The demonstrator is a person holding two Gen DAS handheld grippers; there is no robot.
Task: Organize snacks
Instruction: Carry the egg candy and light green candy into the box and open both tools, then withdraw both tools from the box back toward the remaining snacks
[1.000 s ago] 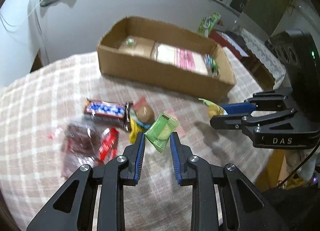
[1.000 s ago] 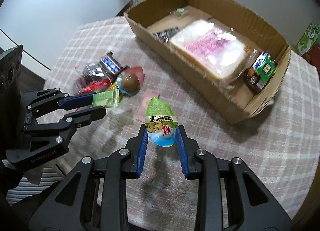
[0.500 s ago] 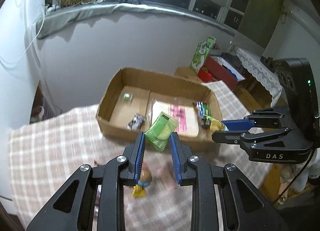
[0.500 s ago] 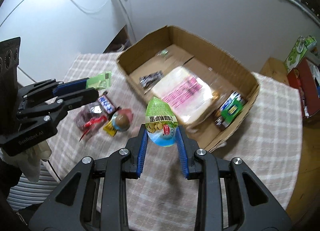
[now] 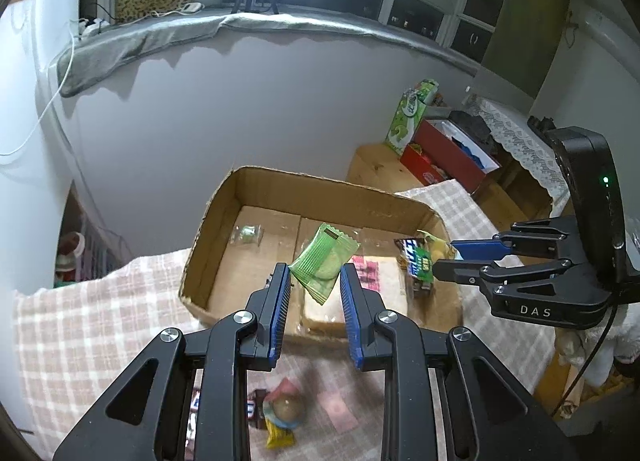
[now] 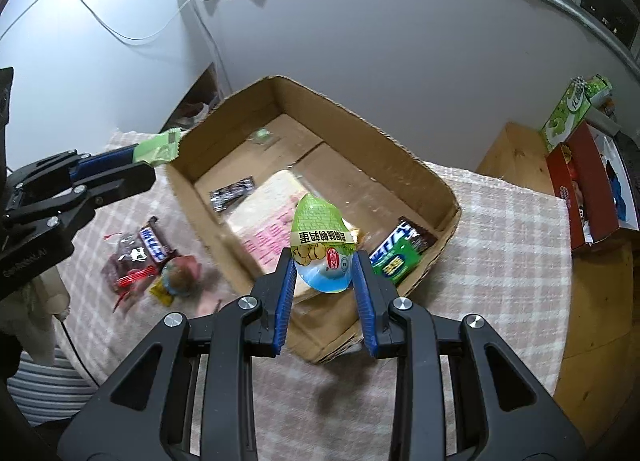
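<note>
Left wrist view: my left tongs (image 5: pixel 314 281) are clenching a green square packet (image 5: pixel 323 262), carrying it in the air over the cardboard box (image 5: pixel 208 229). Right wrist view: my right tongs (image 6: pixel 324 275) are gripping a green-and-blue egg-shaped pouch (image 6: pixel 322 251) by its lower end, hanging above the box's near corner. Inside the box I am seeing a pink-printed bread bag (image 6: pixel 260 229), a small dark sachet (image 6: pixel 232 194), a green candy bar (image 6: pixel 398 257) and a tiny clear-wrapped sweet (image 5: pixel 247 232). Box is sitting on the checked bench (image 6: pixel 512 245). More snacks are lying on the cloth left of the box: a blue-labelled bar (image 6: pixel 154 243), a red packet (image 6: pixel 128 271), a round brown treat (image 6: pixel 180 279).
</note>
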